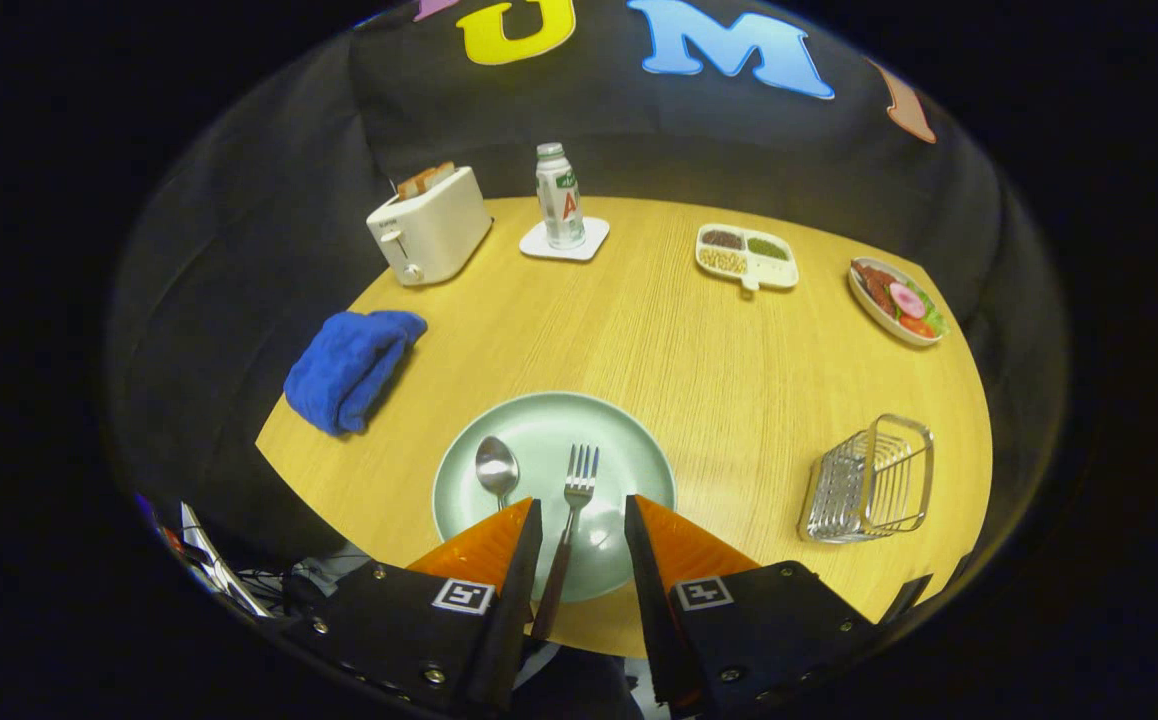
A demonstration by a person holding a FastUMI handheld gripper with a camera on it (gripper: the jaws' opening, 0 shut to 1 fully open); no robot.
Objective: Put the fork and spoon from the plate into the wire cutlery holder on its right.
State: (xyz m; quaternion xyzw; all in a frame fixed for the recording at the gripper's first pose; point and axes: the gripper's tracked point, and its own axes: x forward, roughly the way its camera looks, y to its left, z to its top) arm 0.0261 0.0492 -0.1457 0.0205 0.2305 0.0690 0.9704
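On the green plate, fork lies between the spread claw fingers, unclamped; spoon left, wire cutlery holder right. Risk: closing off-centre could skid the thin handle.

I count one fork, one spoon, one plate, one wire holder, one toaster, one bottle, one blue cloth, two food dishes.
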